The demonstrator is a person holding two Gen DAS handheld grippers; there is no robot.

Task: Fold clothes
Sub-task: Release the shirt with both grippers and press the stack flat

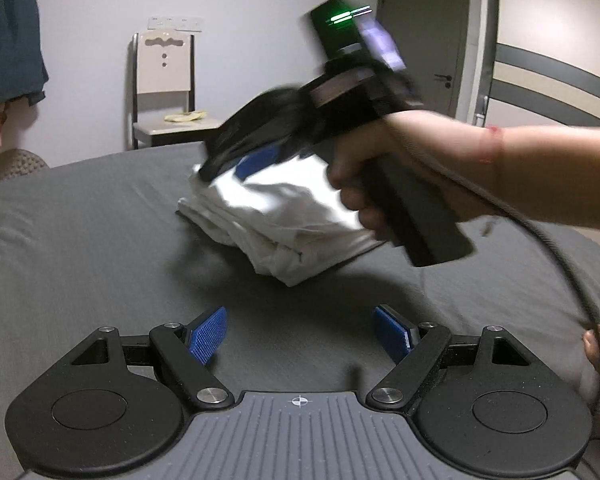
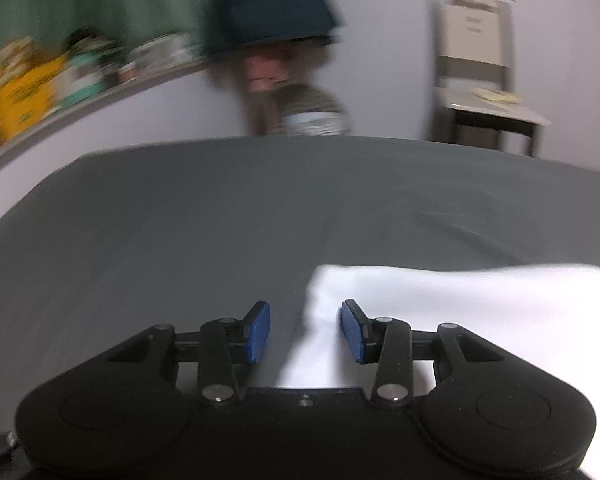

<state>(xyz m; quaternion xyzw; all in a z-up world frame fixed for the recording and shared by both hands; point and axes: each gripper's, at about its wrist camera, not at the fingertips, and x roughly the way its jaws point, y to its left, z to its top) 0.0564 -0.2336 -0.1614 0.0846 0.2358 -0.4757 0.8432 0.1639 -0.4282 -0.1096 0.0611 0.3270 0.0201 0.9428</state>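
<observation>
On the grey bed sheet [image 1: 80,240]: one folded white garment [image 1: 284,216], no legible writing or labels.

Your right gripper [image 2: 305,330] hangs over the garment's left edge, jaws parted, pinching nothing. Your left gripper [image 1: 300,334] stands spread wide above bare sheet, short of the bundle. Chair [image 1: 166,92] beyond.
</observation>
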